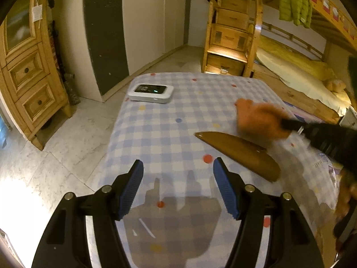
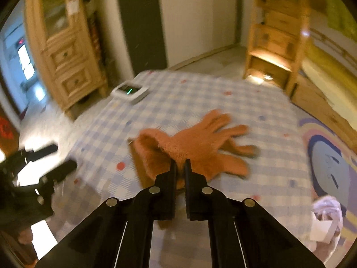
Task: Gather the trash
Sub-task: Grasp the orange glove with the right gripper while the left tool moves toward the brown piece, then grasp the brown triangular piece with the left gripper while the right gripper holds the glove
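A fuzzy orange glove [image 2: 200, 143] lies on the checked tablecloth [image 2: 223, 102], partly over a flat brown leaf-shaped piece [image 1: 241, 154]. My right gripper [image 2: 180, 165] is shut on the glove's cuff, which bunches up between the narrow jaws. In the left wrist view the glove [image 1: 258, 120] is blurred, with the right gripper [image 1: 287, 124] reaching in from the right. My left gripper [image 1: 177, 167] hangs open over the cloth, left of the brown piece, with nothing between its blue pads [image 1: 131, 187]. It also shows at the left edge of the right wrist view as the left gripper [image 2: 55, 158].
A white device with a dark screen [image 1: 151, 92] sits at the table's far left corner. A white plastic bag [image 2: 325, 218] is at the table's near right. A wooden cabinet [image 1: 29, 84] stands left, a bunk bed with stairs [image 1: 232, 35] behind, a rug [image 2: 330, 163] on the floor to the right.
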Demonstrator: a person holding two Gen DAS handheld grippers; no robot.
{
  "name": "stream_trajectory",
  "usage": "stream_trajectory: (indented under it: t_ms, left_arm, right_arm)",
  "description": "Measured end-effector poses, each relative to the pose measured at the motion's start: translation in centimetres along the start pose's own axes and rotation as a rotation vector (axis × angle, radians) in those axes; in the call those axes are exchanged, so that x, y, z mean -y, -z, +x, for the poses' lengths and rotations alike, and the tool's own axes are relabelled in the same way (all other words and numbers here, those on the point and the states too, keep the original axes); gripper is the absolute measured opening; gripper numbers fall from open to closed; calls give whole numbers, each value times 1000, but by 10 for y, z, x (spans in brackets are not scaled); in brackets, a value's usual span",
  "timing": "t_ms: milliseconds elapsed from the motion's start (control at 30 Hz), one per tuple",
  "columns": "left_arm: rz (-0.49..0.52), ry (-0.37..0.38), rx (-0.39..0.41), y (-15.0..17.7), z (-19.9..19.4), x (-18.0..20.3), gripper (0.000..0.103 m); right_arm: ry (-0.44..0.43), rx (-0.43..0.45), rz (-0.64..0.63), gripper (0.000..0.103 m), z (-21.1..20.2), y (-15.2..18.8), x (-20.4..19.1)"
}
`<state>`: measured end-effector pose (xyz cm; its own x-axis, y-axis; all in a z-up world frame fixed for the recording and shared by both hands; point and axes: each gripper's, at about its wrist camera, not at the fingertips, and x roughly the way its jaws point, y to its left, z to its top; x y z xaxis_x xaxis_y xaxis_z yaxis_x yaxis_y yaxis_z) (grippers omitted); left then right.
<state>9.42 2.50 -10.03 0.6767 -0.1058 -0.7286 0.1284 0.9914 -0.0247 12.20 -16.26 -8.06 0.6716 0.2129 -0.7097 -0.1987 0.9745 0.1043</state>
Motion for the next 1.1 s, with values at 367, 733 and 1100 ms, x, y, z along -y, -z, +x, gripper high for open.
stream_trajectory:
  t_ms: [367, 733, 1100]
  left_arm:
    - [80, 74, -37, 1, 16, 71, 76]
    - [125, 38, -90, 6, 39, 95, 77]
    - [49, -106, -74, 13, 17, 31, 75]
  right_arm:
    - [150, 106, 179, 6, -86, 16, 73]
    - [111, 76, 205, 6, -94, 42, 84]
    - [58, 86, 202, 7, -96, 42, 68]
